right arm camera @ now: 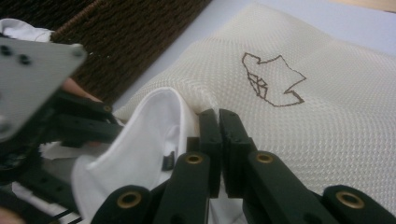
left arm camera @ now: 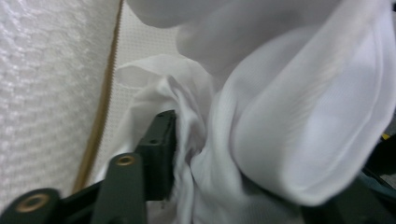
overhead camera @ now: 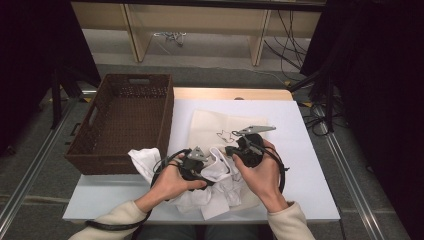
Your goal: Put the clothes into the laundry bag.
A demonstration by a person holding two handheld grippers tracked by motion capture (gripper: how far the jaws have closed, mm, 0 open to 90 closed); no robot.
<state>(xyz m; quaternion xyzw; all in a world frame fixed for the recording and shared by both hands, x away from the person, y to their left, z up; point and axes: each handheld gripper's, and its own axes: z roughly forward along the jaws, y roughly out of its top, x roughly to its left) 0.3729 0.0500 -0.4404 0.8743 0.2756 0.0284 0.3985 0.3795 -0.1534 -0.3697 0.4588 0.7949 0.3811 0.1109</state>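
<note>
A crumpled white shirt [overhead camera: 220,190] lies on a cream bag [overhead camera: 220,127] that bears a dark line drawing, near the table's front edge. My left gripper [overhead camera: 210,172] reaches into the shirt from the left. In the left gripper view its jaws [left arm camera: 266,140] stand apart with folds of the shirt [left arm camera: 289,93] bulging between them, and the far jaw is mostly hidden by cloth. My right gripper [overhead camera: 229,150] points left at the shirt. In the right gripper view its jaws [right arm camera: 218,114] are pressed together, with the shirt's collar [right arm camera: 144,144] against the left one, above the bag [right arm camera: 336,116].
A dark brown wicker basket [overhead camera: 167,120] stands at the table's left, its wall [right arm camera: 126,32] close behind the shirt. The white tabletop [overhead camera: 310,165] is bare to the right of the bag. Shelving legs and cables stand on the floor beyond the table.
</note>
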